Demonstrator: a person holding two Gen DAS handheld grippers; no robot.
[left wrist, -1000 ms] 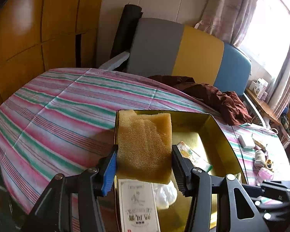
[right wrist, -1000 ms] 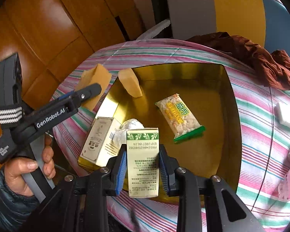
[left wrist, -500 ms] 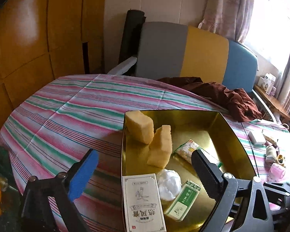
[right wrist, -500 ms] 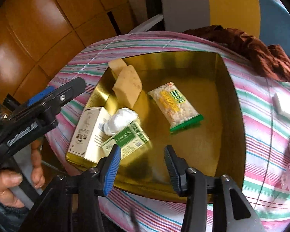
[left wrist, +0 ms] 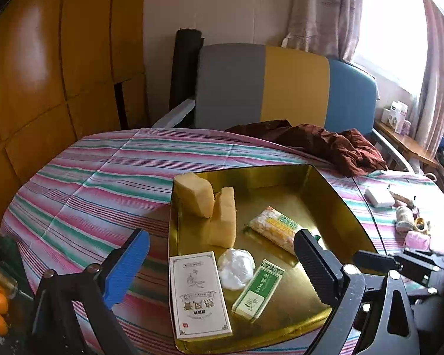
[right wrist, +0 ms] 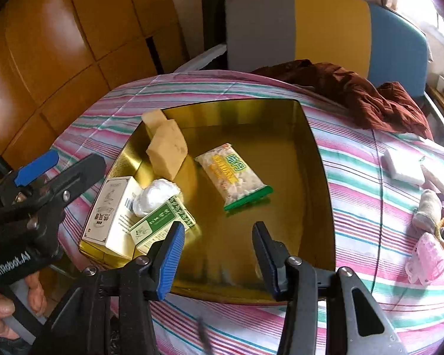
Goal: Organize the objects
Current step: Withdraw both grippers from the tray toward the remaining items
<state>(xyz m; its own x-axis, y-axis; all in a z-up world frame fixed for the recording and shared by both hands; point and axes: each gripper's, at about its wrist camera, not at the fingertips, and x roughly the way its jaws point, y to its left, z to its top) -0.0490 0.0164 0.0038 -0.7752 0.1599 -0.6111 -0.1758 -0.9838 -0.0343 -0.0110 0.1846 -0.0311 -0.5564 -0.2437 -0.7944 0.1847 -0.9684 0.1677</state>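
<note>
On the striped table (left wrist: 103, 183) sits a gold tray (right wrist: 313, 159) holding all the sorted things. Two yellow sponges (right wrist: 167, 151) lean together in its far left corner, a snack packet (right wrist: 232, 174) lies near the middle, and a white box (left wrist: 196, 293), a white wad (left wrist: 236, 267) and a green box (left wrist: 257, 291) lie side by side along the near left edge. The left gripper (left wrist: 222, 263) is spread wide and holds nothing, poised near the tray's near edge. The right gripper (right wrist: 217, 254) is likewise wide and empty. A brown cloth (right wrist: 355, 94) lies beyond the tray.
</note>
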